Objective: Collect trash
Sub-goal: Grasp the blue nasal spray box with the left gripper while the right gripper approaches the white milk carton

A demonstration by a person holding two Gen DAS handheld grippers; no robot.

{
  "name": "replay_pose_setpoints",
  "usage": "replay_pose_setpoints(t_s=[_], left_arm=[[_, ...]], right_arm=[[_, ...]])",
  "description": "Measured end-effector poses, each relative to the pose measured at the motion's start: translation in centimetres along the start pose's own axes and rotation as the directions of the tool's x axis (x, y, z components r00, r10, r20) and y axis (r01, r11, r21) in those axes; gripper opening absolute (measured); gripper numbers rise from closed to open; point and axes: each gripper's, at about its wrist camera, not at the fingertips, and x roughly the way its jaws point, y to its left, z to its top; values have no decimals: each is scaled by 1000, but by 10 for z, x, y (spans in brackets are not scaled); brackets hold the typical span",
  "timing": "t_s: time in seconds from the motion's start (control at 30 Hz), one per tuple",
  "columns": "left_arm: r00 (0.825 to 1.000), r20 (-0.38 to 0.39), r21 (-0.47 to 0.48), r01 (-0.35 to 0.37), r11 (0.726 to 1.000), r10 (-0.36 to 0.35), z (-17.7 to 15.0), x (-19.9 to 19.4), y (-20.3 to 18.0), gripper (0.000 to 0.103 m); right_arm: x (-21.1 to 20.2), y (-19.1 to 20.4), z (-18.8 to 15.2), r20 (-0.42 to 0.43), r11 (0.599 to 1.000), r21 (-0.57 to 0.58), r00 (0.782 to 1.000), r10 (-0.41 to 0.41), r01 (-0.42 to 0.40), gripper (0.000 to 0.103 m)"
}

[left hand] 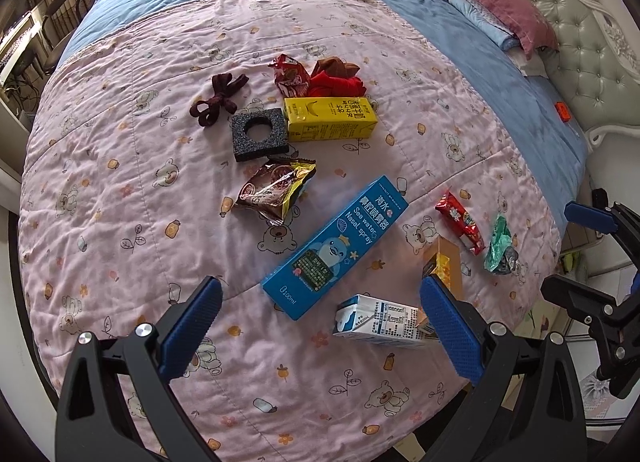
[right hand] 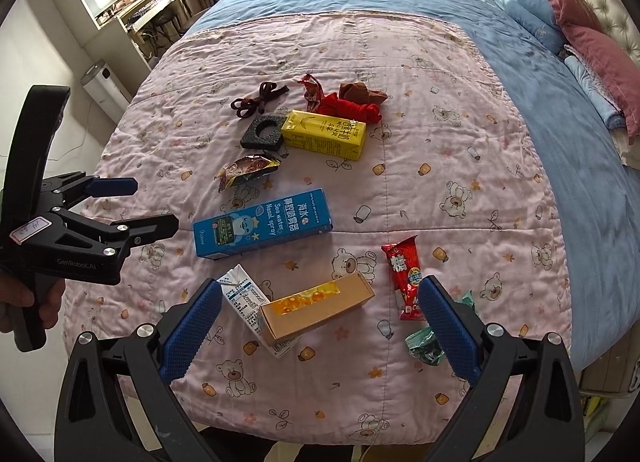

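Trash lies scattered on a pink bear-print quilt [left hand: 120,182]. A blue nasal spray box [left hand: 336,246] [right hand: 262,228] lies in the middle. Nearer me are a white milk carton [left hand: 380,322] [right hand: 248,302], a tan box [left hand: 444,266] [right hand: 316,310], a red wrapper [left hand: 460,222] [right hand: 406,278] and a green wrapper [left hand: 498,246] [right hand: 426,346]. My left gripper [left hand: 320,326] [right hand: 154,204] hovers open above the quilt's near edge, holding nothing. My right gripper [right hand: 320,330] [left hand: 558,248] is open too, with the tan box and milk carton below between its fingers.
Farther back lie a yellow carton [left hand: 330,120], a black foam square [left hand: 260,134], a brown snack wrapper [left hand: 276,190], a dark ribbon [left hand: 218,100] and red cloth [left hand: 336,82]. Pillows [right hand: 592,46] sit right. A white appliance [right hand: 102,86] stands on the floor at left.
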Motion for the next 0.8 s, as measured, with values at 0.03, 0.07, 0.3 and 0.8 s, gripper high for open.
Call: replay_pose_setpoints(t_s=[0.03,0.07,0.3,0.8], left_arm=[[1000,-6,14,4,1000,-4,0,5,1,99],[1000,-13,29,7,1000,-6,0,10,1,99],[995,-90,135,44,990,-32,-1,53,-7,99],[979,-201,221,73,973,-28,13,126,-20,94]], right_arm=[[2,2,-1,-1,1000,-4,1000,6,-6,94],[5,3,-2,-3,1000,-10,1000,12,-12,94],[24,16,-14,-16,996,-54,997,71,-72,94],[54,29,-33,-52,989,-100,993,102,-107,94]])
